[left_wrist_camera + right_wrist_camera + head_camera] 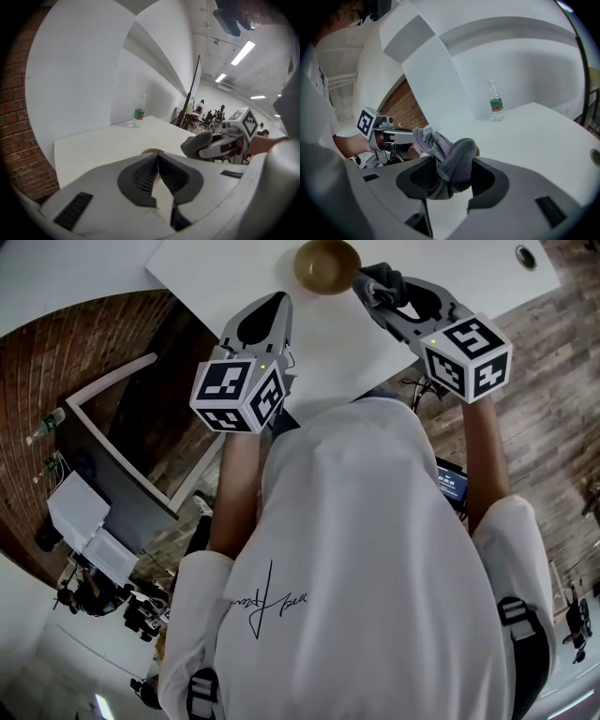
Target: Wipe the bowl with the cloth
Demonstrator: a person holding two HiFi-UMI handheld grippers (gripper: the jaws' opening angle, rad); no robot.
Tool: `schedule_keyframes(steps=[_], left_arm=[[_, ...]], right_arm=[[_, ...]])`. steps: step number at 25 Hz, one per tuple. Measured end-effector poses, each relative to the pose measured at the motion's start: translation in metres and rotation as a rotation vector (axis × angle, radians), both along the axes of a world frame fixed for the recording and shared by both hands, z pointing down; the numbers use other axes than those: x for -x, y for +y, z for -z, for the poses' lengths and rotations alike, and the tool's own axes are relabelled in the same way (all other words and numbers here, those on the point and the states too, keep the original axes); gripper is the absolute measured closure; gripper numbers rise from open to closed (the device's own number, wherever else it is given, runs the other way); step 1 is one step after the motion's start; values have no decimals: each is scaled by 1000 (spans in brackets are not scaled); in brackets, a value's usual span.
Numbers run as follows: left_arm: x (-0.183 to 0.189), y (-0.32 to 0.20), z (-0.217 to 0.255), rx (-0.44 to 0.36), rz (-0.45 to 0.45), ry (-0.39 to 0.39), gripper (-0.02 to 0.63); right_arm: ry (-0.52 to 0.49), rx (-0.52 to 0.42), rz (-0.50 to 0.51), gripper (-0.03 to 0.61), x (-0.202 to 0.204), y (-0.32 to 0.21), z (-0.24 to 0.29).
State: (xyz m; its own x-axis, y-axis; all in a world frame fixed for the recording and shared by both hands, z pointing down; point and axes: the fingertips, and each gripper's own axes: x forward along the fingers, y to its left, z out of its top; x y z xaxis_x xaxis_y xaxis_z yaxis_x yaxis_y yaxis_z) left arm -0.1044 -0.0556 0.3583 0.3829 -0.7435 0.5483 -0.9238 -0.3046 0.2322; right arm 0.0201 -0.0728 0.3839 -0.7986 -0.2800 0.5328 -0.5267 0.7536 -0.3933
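A brown bowl (326,265) stands on the white table (234,277) near its far edge. My right gripper (370,287) is just right of the bowl and is shut on a bunched grey and purple cloth (451,163), which also shows as cloth (384,279) beside the bowl's rim. My left gripper (278,300) hovers left of and nearer than the bowl, with its jaws closed together and nothing between them. In the left gripper view only a sliver of the bowl's rim (150,152) shows past the left gripper's tips (158,157), and the cloth (197,143) hangs to its right.
A plastic water bottle (138,112) stands at the far side of the table by the white wall. A round cable hole (526,255) is in the table's right corner. A dark monitor and shelf (112,474) stand left of the person, over brick-patterned floor.
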Motion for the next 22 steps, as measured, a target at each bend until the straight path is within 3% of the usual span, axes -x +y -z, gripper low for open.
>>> schedule_keyframes(steps=[18,22], left_arm=[[11,-50,-32,57,1,-11,611],[13,-59,-48,91,-5,-19,568]], right_arm=[[30,30,15,397,10,-44,-25],[31,37,-5,397,12,-54,-30]])
